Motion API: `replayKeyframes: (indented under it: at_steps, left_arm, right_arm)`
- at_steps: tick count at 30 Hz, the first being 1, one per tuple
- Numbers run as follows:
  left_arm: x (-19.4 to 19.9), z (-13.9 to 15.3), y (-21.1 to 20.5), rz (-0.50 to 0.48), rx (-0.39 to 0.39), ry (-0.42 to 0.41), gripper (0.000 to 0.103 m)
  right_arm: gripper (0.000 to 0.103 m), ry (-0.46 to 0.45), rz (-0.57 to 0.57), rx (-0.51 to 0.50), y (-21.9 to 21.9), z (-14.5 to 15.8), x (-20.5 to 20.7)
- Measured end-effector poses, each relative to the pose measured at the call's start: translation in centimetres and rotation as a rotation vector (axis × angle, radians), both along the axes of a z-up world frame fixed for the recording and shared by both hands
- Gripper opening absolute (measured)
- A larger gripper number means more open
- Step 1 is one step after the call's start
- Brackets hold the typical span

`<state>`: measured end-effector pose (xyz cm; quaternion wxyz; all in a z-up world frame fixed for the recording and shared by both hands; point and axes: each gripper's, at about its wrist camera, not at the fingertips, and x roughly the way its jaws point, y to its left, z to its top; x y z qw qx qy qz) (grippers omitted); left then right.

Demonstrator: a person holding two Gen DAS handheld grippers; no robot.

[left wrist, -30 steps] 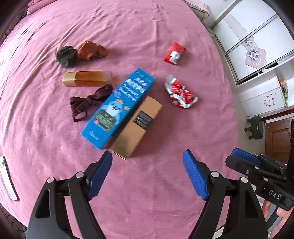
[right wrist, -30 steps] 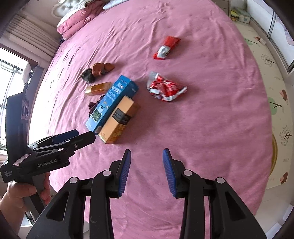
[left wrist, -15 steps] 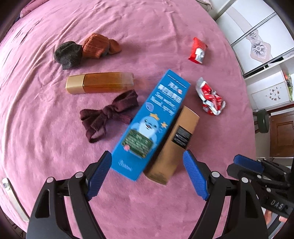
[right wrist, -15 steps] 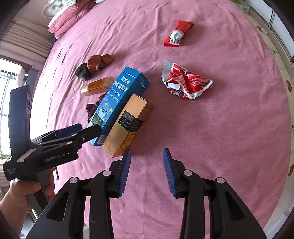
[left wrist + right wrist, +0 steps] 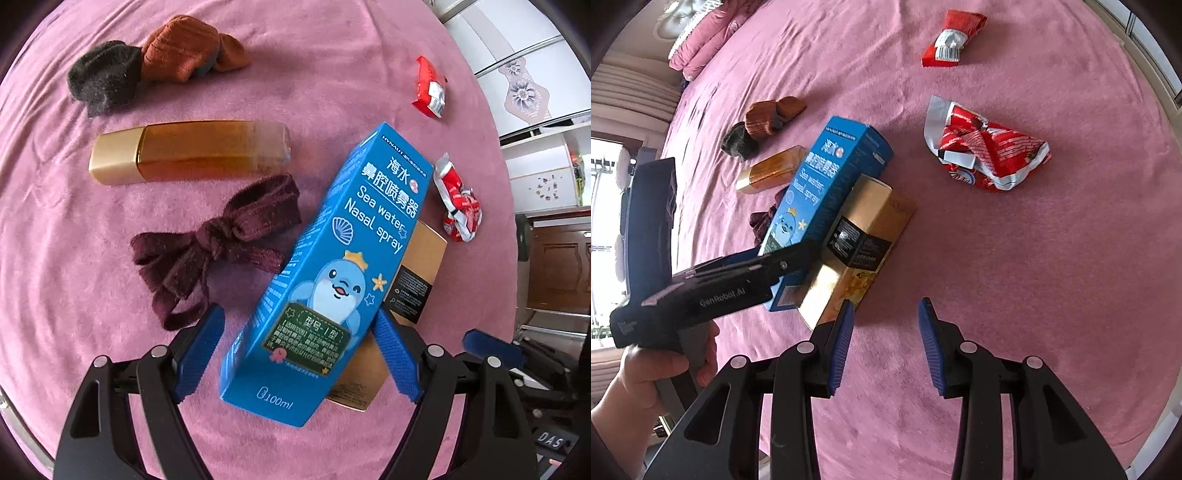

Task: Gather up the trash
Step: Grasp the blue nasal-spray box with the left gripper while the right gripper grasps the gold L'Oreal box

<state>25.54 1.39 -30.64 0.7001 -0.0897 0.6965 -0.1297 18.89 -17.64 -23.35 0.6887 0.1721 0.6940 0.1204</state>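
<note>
A blue nasal spray box (image 5: pixel 325 280) lies on the pink bed cover, leaning on a gold box (image 5: pixel 413 291). My left gripper (image 5: pixel 299 354) is open with its fingers on either side of the blue box's near end; contact is unclear. In the right wrist view the blue box (image 5: pixel 827 177) and gold box (image 5: pixel 864 236) lie left of centre, with the left gripper (image 5: pixel 768 273) over them. My right gripper (image 5: pixel 886 343) is open and empty, just right of the gold box's near end. A crumpled red wrapper (image 5: pixel 990 151) and a smaller red wrapper (image 5: pixel 953 40) lie further off.
An amber bottle with a gold cap (image 5: pixel 188 151), a dark red velvet bow (image 5: pixel 218 240) and rolled brown and black socks (image 5: pixel 155 62) lie left of the boxes. The bed's right edge borders white cupboards (image 5: pixel 528 74). Pillows (image 5: pixel 698 44) lie at the far end.
My left gripper has moved forward and down until its open fingers straddle the blue box's near end. My right gripper has moved closer to the gold box and stayed open.
</note>
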Motion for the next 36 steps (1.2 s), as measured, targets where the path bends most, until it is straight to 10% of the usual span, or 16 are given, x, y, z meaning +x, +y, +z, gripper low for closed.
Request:
replayKeyframes:
  at_steps: [36]
  left_arm:
    - [-0.5, -1.1, 5.7, 0.007, 0.027, -0.005, 0.062]
  right_arm:
    - [0.053, 0.123, -0.120, 0.036, 5.6, -4.8, 5.5]
